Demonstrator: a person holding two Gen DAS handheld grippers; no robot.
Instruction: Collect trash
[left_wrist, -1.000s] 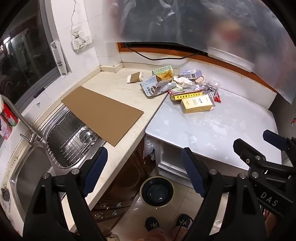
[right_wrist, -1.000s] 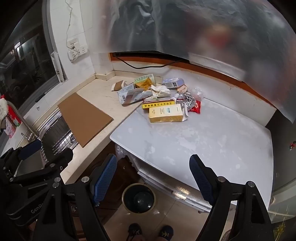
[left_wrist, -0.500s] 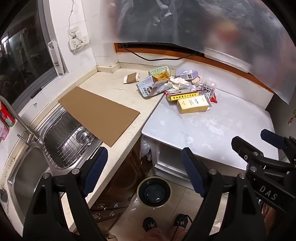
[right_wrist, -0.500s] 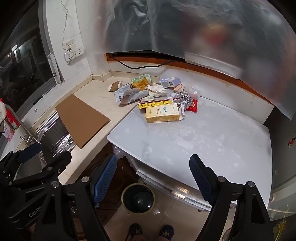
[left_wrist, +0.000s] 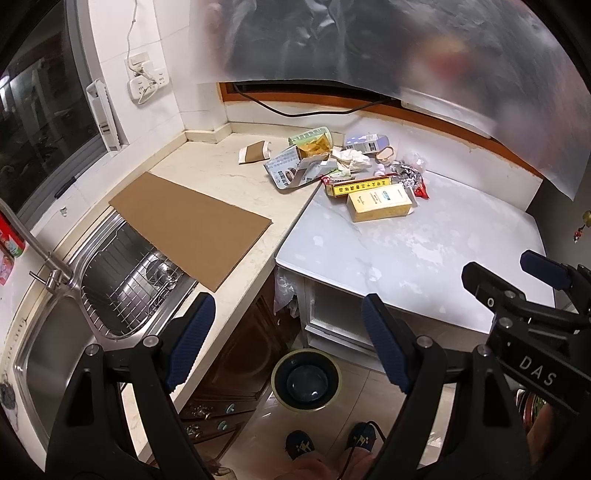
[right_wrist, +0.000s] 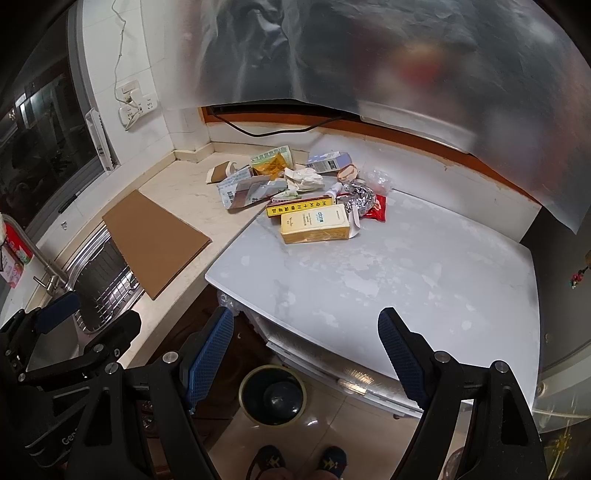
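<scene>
A heap of trash (left_wrist: 343, 166) (right_wrist: 306, 188) lies at the far corner where the beige counter meets the white table: a yellow box (left_wrist: 379, 203) (right_wrist: 315, 224), a long yellow carton (left_wrist: 357, 187), crumpled paper, foil and torn packets. A round dark bin (left_wrist: 306, 380) (right_wrist: 272, 394) stands on the floor under the table's near edge. My left gripper (left_wrist: 286, 341) hangs open above the floor, well short of the heap. My right gripper (right_wrist: 306, 349) is open too, empty, over the table's front edge.
A brown cardboard sheet (left_wrist: 192, 225) lies across the counter and overlaps the steel sink (left_wrist: 107, 295) with its tap. A white table (right_wrist: 388, 273) stretches right. A blurred plastic sheet hangs overhead. The person's shoes (left_wrist: 328, 443) show at the bottom.
Both views have tilted slightly upward, so the heap and counter sit a little lower in frame. Both grippers stay open and empty.
</scene>
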